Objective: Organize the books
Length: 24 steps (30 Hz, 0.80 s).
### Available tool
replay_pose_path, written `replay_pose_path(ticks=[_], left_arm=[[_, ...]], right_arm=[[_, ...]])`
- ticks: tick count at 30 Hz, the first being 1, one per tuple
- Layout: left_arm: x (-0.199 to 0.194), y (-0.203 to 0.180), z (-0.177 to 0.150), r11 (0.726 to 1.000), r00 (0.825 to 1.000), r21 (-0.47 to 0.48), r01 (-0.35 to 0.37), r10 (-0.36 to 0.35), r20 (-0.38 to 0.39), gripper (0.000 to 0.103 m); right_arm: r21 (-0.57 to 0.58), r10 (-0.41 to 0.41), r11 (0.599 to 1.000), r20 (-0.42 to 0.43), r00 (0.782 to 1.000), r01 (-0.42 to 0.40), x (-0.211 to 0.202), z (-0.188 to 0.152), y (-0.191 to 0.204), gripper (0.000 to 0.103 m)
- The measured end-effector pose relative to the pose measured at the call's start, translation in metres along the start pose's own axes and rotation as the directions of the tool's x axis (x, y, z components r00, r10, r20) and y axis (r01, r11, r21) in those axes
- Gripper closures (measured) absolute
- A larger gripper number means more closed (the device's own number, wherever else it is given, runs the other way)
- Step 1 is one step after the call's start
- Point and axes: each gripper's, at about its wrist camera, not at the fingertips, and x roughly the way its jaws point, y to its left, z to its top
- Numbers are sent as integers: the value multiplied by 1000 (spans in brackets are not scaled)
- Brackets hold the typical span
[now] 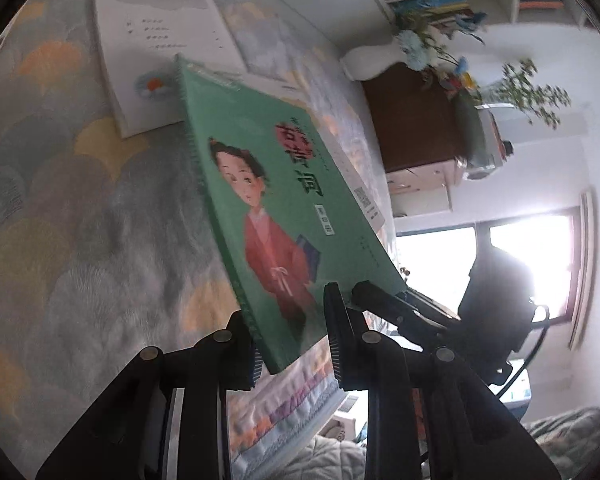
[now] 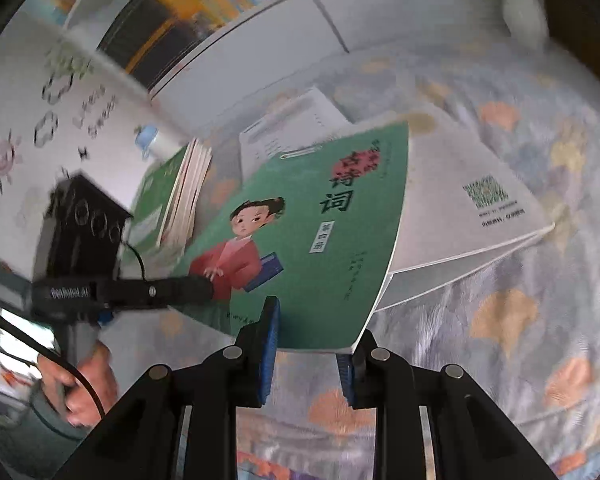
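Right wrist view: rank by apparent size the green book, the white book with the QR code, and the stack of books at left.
1. green book, though nearest the camera.
2. white book.
3. stack of books, smallest, farther off.

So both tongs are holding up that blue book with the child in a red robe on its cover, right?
Not quite: the book is green, not blue, as the right wrist view shows. The left tongs and right tongs both grip it, and the cover shows a child in red.
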Motion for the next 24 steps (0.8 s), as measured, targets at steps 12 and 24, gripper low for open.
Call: replay_pose_path(ticks=[12, 24], left_arm=[[-36, -13, -15, 999, 996, 32, 5, -8, 89, 72], [-25, 56, -26, 986, 992, -155, 65, -46, 119, 72]], right_arm=[[-233, 129, 965, 13, 992, -123, -31, -12, 83, 79], [275, 208, 942, -29, 978, -192, 49, -17, -42, 66]])
